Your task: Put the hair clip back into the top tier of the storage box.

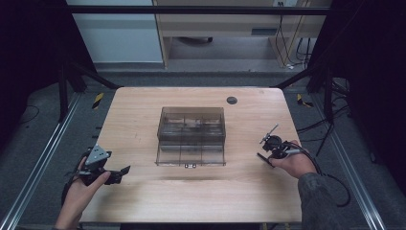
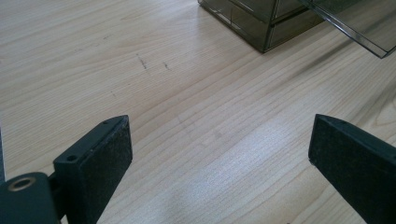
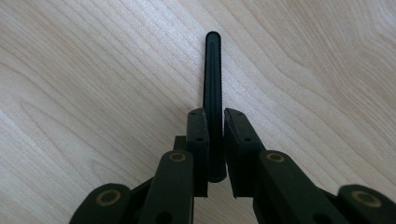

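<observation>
One smoky drawer box [image 1: 191, 136] at frame centre on the table [image 1: 143, 196]. Two grippers: left gripper [image 1: 112, 176] lower left, jaws spread, nothing between them; right gripper [image 1: 265, 157] right of centre, clamped on one thin black strip [image 3: 213, 93].

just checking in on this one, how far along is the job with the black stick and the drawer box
Done: the right gripper has its jaws shut on the thin black stick, held above the table. The clear drawer box has a bottom drawer pulled out.

In hand: the stick, off to the right of the box.

Left: likely carrying it to the drawer. The left gripper is open and holds nothing.
</observation>
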A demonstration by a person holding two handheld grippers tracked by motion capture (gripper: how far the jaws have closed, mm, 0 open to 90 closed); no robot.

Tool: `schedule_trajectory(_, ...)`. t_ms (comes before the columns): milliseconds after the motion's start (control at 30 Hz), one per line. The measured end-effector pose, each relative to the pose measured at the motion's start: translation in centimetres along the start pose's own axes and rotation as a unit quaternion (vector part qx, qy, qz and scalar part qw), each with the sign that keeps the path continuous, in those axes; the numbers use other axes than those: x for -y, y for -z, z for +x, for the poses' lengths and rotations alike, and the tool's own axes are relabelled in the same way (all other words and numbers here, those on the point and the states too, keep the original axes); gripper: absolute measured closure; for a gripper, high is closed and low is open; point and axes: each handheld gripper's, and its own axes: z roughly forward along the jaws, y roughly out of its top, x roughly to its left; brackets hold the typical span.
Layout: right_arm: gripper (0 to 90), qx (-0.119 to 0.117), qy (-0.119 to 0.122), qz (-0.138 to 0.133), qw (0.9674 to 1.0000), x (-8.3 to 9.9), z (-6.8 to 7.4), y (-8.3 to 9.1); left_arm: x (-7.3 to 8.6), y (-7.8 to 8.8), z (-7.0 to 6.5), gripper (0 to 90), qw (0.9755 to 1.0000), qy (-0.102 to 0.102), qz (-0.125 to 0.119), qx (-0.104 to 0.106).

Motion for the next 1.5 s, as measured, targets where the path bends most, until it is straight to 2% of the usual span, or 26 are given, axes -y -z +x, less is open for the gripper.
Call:
schedule_trajectory(33, 80.6, -0.002, -0.018, 0.002, 0.9998, -0.1, 0.3, 0.2, 0.0, 0.0, 0.0, 6.2, 1.0, 0.001, 0.0, -0.001)
schedule_trajectory(267, 80.6, 0.002, -0.012, -0.02, 0.9997, 0.0, 0.6, 1.7, 0.4, -0.3, 0.3, 5.7, 1.0, 0.008, -0.005, -0.001)
schedule_trajectory(600, 80.6, 0.002, -0.012, -0.057, 0.9983, 0.0, 2.2, 4.4, 0.7, -0.4, 0.4, 5.8, 0.9999, 0.012, -0.001, 0.001)
schedule_trajectory(1100, 80.6, 0.006, 0.01, -0.091, 0.9958, -0.9, 3.8, 7.5, 1.2, -0.7, 0.6, 5.7, 0.9998, 0.013, 0.01, -0.008)
schedule_trajectory(1500, 80.6, 0.012, 0.026, -0.115, 0.9929, -2.2, 5.1, 10.2, 1.4, -0.4, 0.8, 5.7, 0.9997, 0.016, 0.008, -0.015)
